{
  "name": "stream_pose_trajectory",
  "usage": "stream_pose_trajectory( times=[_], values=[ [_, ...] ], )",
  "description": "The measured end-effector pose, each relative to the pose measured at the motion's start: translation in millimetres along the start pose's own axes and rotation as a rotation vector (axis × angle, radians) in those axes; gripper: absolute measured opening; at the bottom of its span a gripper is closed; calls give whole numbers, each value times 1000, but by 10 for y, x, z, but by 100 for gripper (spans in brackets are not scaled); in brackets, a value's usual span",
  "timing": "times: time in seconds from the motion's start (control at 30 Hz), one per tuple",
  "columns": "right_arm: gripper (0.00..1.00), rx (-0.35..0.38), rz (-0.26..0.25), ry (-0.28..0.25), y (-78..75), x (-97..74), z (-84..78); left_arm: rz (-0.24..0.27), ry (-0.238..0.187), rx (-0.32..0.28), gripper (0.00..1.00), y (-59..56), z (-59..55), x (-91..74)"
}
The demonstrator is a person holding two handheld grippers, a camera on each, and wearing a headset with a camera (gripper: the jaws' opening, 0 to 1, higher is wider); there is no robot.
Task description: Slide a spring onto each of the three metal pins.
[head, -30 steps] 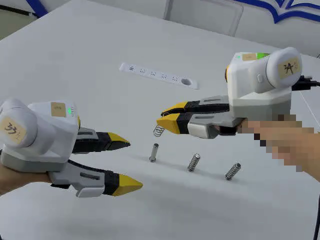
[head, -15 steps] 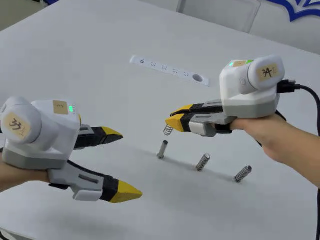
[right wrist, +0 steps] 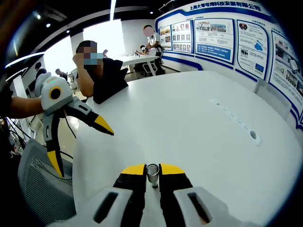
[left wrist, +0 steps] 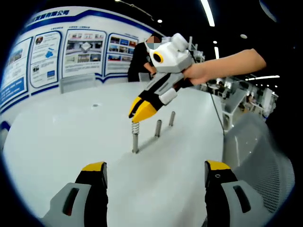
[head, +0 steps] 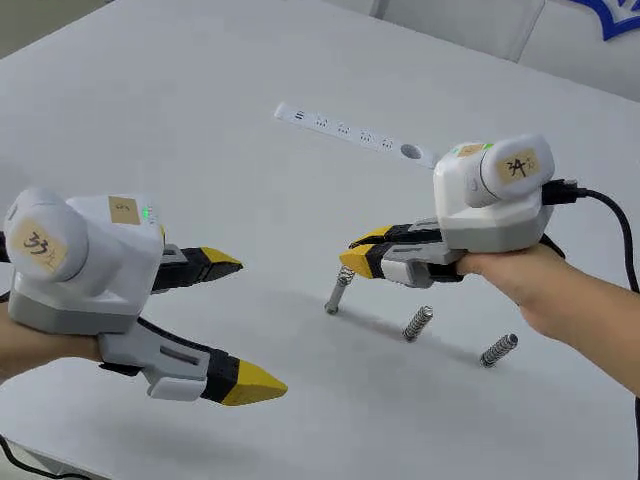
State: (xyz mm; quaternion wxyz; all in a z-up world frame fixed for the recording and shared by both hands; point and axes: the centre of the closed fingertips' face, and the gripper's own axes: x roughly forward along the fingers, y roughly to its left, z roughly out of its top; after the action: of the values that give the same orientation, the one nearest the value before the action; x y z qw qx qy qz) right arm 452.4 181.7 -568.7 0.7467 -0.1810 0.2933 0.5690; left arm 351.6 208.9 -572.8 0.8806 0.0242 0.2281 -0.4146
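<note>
Progress looks 2/3: sprung pin A and sprung pin B stand beside the right gripper, which pinches the last spring atop the bare pin under its tips; left gripper spread.

A spring tops one pin; two other pins carry springs.

your right gripper has a smooth white plastic shell and matt yellow tips, as does the left gripper. the spring is bright coiled wire (metal, slightly shiny), the pin dull grey metal, the table smooth matt white.
</note>
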Motion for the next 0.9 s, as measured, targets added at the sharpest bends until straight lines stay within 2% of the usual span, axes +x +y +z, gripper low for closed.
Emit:
stream_pose_trajectory(
  times=[0.3, 0.43, 0.57, 0.7, 0.9],
  values=[
    [11, -22, -1, 32, 31, 101, -102, 14, 20, -9, 84, 12, -72, -34],
    [11, -23, 4, 48, 34, 155, -170, 22, 4, -21, 84, 22, -45, -42],
    [11, -14, 5, 65, 21, 207, -246, 26, 8, -24, 84, 24, -54, -42],
    [11, -2, 9, 54, 25, 243, -260, 34, -2, -42, 84, 37, -56, -49],
    [11, -13, 16, 75, 33, 325, -327, 39, 6, -49, 84, 53, -92, -59]
  ],
)
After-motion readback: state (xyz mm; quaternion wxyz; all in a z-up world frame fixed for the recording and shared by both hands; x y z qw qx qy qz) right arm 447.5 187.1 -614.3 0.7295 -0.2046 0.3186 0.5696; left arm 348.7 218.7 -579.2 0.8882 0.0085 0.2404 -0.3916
